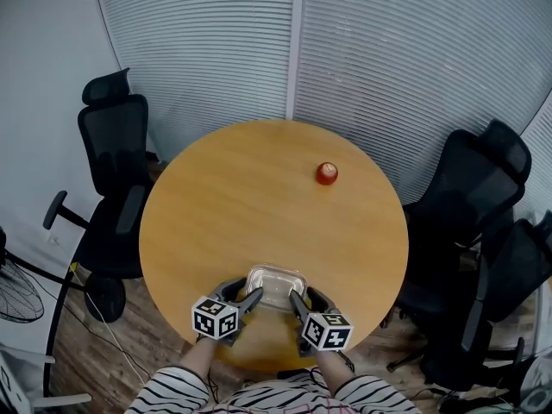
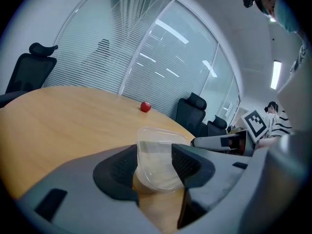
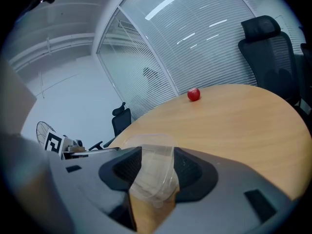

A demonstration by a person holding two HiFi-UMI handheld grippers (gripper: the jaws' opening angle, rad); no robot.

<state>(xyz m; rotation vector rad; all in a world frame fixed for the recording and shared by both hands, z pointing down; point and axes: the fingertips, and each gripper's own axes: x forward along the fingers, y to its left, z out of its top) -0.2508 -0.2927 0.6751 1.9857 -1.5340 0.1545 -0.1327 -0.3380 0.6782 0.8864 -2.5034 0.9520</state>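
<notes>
Left gripper (image 1: 244, 291): jaws narrowed onto the left side of the clear plastic container (image 1: 276, 285); in the left gripper view both pads (image 2: 122, 167) press on its walls.
Right gripper (image 1: 307, 297): jaws narrowed onto the right side of the same container, with a pad on each side of the wall in the right gripper view.
Container position: on the near edge of the round wooden table (image 1: 259, 197), just in front of the person, between the two grippers. Whether its base touches the tabletop cannot be told.
Small red round object (image 1: 326, 173): on the table toward the far edge, right of centre, well apart from the container and both grippers.
Office chair, left (image 1: 116, 145): black, just beside the table's left rim.
Office chairs, right (image 1: 474, 188): black, two close together, near the table's right rim.
Floor fan (image 1: 13, 291): at the left edge, on the wooden floor.
Slatted blinds (image 1: 216, 50): behind the table, along the curved wall.
Striped sleeves (image 1: 172, 391): directly behind the grippers at the bottom edge.
</notes>
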